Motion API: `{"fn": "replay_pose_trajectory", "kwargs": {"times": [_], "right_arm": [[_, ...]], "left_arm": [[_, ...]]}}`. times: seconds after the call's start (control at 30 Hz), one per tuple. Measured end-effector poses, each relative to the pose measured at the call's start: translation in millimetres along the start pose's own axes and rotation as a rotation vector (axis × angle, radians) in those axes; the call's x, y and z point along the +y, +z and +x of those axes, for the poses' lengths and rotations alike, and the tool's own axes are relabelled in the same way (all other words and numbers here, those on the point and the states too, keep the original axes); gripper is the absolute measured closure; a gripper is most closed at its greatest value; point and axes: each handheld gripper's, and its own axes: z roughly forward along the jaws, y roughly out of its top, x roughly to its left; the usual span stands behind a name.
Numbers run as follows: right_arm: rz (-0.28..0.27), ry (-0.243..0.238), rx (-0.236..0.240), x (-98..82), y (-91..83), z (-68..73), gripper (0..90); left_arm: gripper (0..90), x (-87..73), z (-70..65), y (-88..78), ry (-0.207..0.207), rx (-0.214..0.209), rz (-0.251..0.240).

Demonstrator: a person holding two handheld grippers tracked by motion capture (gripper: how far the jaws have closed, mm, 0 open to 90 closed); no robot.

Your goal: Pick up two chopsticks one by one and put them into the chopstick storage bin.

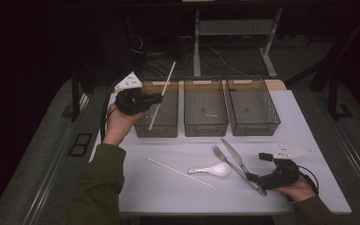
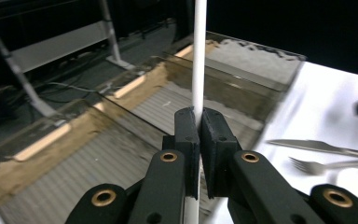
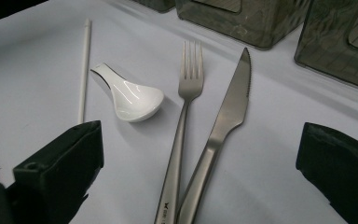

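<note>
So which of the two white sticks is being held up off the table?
The white stick clamped in the left gripper, slanting up over the leftmost bin. The other white stick lies flat on the table beside the white spoon.

White chopstick (image 2: 198, 56): upper end cut off by the frame top in the left gripper view, a stretch hidden between the clamped jaws. Fork (image 3: 182, 126) and knife (image 3: 221, 126): handle ends cut off at the bottom edge. Bins (image 2: 121, 121): blurred.
</note>
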Motion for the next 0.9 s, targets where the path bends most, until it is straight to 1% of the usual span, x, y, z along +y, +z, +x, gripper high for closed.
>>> {"fn": "replay_pose_trajectory", "kwargs": {"times": [0.1,0.17,0.27,0.3,0.37,0.4,0.43,0.47,0.57,0.63,0.7,0.8,0.83,0.9], "right_arm": [[-0.004,0.004,0.002,0.1,-0.8,0.0,0.8],[-0.006,0.004,0.003,0.1,-0.9,0.0,0.8],[-0.009,0.004,0.005,0.3,-1.2,-0.2,0.8],[-0.01,0.004,0.005,0.3,-1.3,-0.3,0.8],[-0.01,0.004,0.007,0.3,-1.4,-0.4,0.7],[-0.01,0.004,0.007,0.3,-1.4,-0.4,0.7],[-0.009,0.006,0.008,0.3,-1.7,-0.2,0.7],[-0.009,0.006,0.008,0.3,-1.7,-0.2,0.7],[-0.01,0.005,0.009,0.3,-1.8,-0.3,0.8],[-0.011,0.005,0.011,0.3,-1.8,-0.4,0.8],[-0.01,0.005,0.012,0.4,-1.7,-0.4,0.8],[-0.011,0.004,0.013,0.4,-1.9,0.1,0.8],[-0.011,0.004,0.013,0.5,-2.2,0.2,0.8],[-0.011,0.005,0.013,0.5,-2.3,0.5,0.8]], "left_arm": [[85.0,6.8,11.0,5.3,-0.001,0.033,0.019],[85.0,9.4,18.7,9.0,-0.01,0.048,0.028],[85.0,8.0,29.7,16.1,-0.03,0.072,0.055],[85.0,5.9,32.9,19.2,-0.042,0.079,0.061],[85.0,0.6,38.4,25.5,-0.061,0.086,0.088],[85.0,-2.4,40.5,29.0,-0.07,0.097,0.111],[85.0,-5.3,42.9,32.1,-0.069,0.105,0.138],[85.0,-8.5,45.2,35.1,-0.075,0.108,0.155],[85.0,-16.8,49.9,42.1,-0.111,0.121,0.2],[85.0,-21.5,51.1,45.9,-0.124,0.13,0.227],[84.9,-25.9,52.4,49.1,-0.134,0.129,0.251],[85.0,-33.8,54.3,52.9,-0.161,0.141,0.294],[84.9,-36.7,54.8,54.4,-0.166,0.148,0.304],[84.9,-41.8,56.8,56.2,-0.175,0.148,0.322]]}}
